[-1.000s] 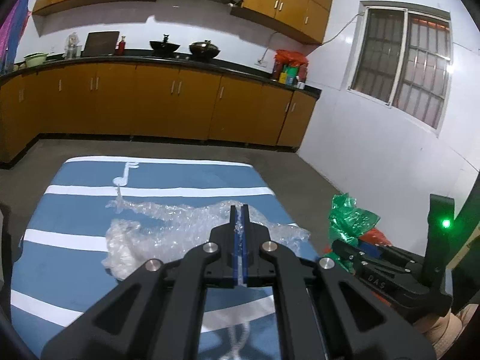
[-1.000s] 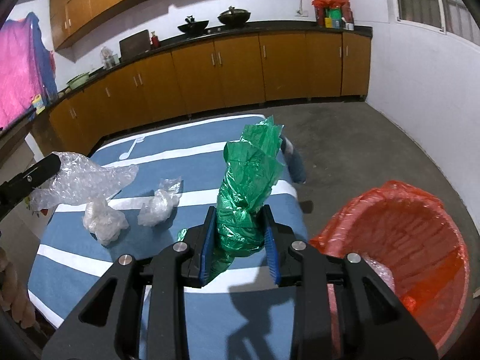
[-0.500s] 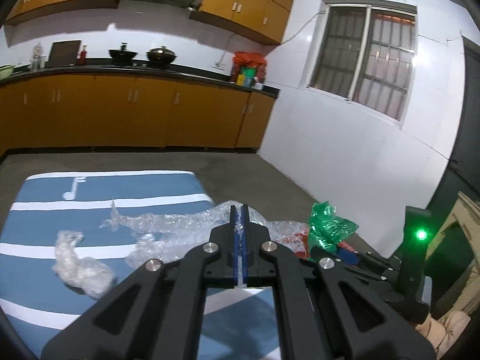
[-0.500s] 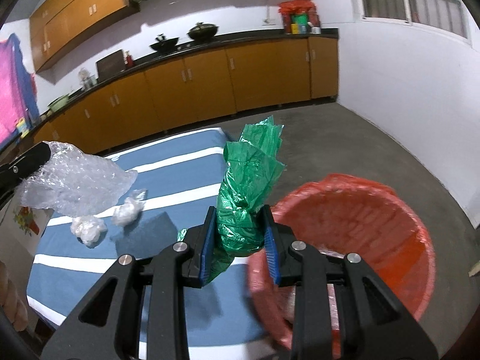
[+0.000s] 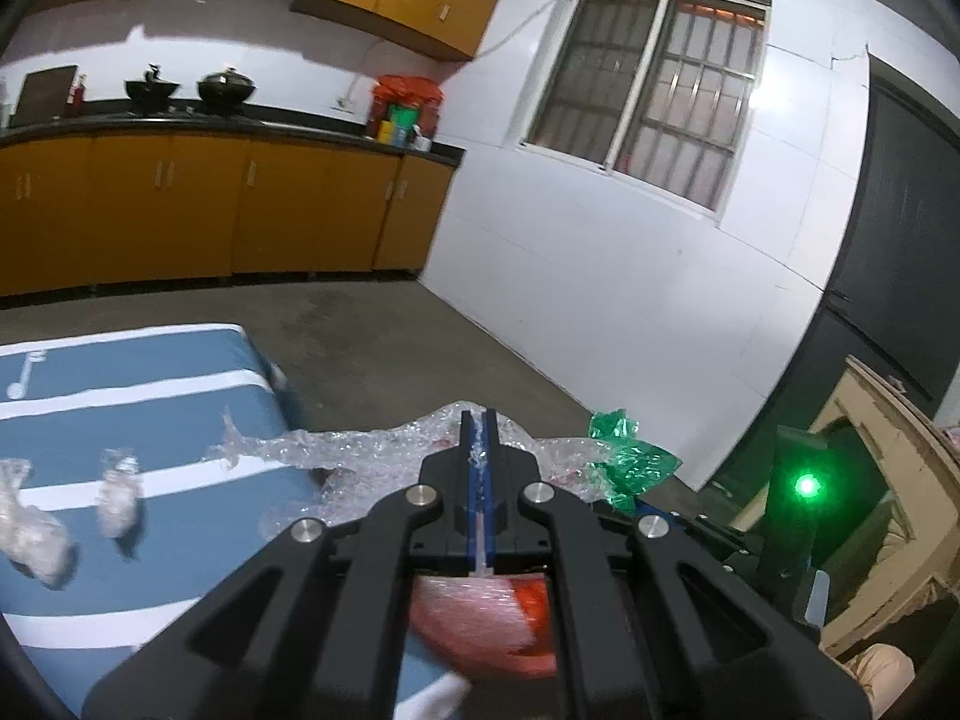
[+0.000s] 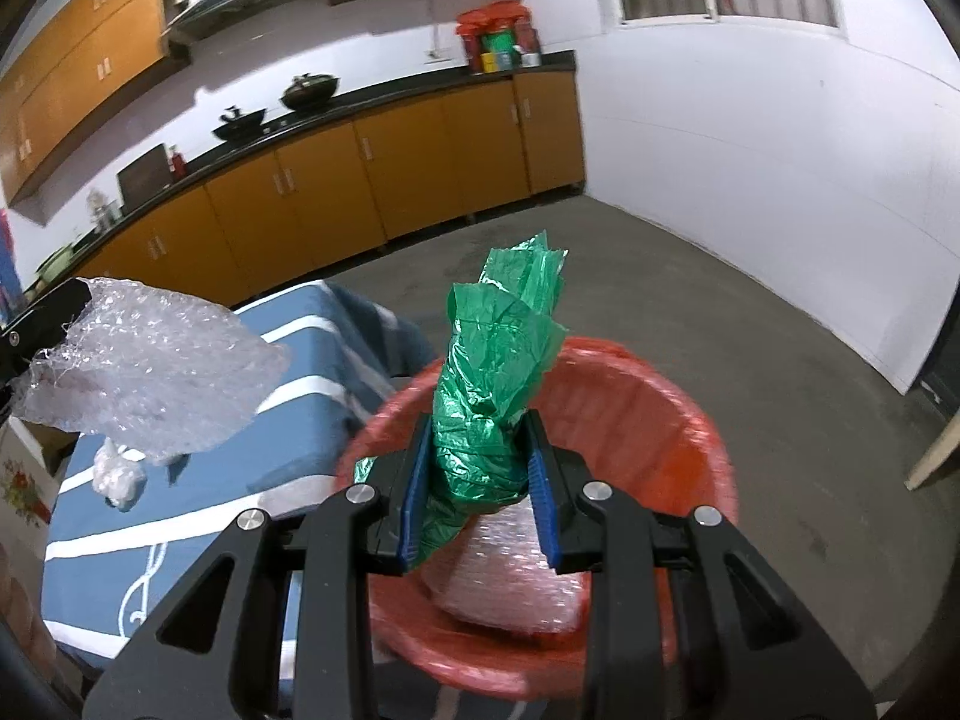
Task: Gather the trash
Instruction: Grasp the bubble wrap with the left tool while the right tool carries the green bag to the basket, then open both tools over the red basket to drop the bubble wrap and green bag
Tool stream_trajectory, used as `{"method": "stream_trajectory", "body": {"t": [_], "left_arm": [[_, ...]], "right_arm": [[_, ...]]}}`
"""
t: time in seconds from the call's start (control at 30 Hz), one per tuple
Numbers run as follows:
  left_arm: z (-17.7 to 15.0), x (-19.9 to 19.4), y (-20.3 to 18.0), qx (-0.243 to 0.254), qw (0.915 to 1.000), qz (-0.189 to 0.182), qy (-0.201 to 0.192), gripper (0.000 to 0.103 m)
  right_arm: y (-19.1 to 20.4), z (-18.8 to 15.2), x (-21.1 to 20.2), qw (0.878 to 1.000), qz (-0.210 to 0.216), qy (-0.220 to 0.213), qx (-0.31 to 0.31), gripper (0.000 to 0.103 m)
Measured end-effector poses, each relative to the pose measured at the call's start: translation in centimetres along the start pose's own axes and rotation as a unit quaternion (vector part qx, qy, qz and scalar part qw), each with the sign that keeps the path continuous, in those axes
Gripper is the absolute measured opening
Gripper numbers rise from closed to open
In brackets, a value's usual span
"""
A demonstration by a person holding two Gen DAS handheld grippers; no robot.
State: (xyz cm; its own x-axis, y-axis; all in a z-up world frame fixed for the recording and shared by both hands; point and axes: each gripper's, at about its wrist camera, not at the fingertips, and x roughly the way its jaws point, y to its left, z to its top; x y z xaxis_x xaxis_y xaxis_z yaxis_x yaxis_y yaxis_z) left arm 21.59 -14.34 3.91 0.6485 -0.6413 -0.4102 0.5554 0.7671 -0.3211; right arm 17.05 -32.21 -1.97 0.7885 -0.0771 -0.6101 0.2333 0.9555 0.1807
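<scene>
My right gripper [image 6: 479, 450] is shut on a crumpled green plastic bag [image 6: 501, 372] and holds it upright above the red-lined bin [image 6: 678, 420]. Bubble wrap [image 6: 516, 588] lies inside that bin. My left gripper [image 5: 479, 438] is shut on a sheet of clear bubble wrap [image 5: 360, 462], which hangs out to the left over the table's edge. That same sheet [image 6: 150, 378] shows at the left of the right wrist view. The green bag [image 5: 630, 465] and the right gripper's body appear at the right of the left wrist view, with the red bin [image 5: 480, 624] below my left fingers.
Two small clear plastic wads [image 5: 120, 492] lie on the blue striped table cover [image 5: 150, 408]. Orange kitchen cabinets [image 5: 240, 210] line the far wall. A white wall with a barred window [image 5: 648, 96] stands to the right, over bare concrete floor [image 6: 780, 348].
Both grippers have swung to the right, off the table and over the red bin, each still gripping its plastic. The table has slid to the left in both views.
</scene>
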Motion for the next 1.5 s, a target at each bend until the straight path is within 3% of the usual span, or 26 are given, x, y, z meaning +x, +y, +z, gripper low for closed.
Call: {"method": "stream_trajectory", "body": {"t": [0.47,1.13,1.2,1.33,1.5], "left_arm": [[-1.4,5.9,-4.8,0.034,0.9981,-0.029,0.044,0.003],[-2.9,10.3,-4.2,0.03,0.9956,-0.029,0.084,0.004],[-3.1,10.6,-3.9,0.022,0.9953,-0.031,0.089,0.008],[-3.3,10.8,-3.4,0.017,0.9951,-0.025,0.094,0.026],[-3.3,10.5,-2.3,0.006,0.9958,-0.014,0.09,0.032]], "right_arm": [[-4.0,-0.6,-0.5,0.999,-0.027,0.003,0.032,0.031],[-4.8,-0.7,0.5,1.0,-0.014,0.015,0.023,0.031],[-5.1,-0.8,0.7,1.0,-0.013,0.017,0.02,0.031],[-5.5,-1.1,0.8,1.0,-0.014,0.021,0.017,0.036],[-6.1,-1.3,0.5,0.999,-0.021,0.023,0.02,0.04]]}}
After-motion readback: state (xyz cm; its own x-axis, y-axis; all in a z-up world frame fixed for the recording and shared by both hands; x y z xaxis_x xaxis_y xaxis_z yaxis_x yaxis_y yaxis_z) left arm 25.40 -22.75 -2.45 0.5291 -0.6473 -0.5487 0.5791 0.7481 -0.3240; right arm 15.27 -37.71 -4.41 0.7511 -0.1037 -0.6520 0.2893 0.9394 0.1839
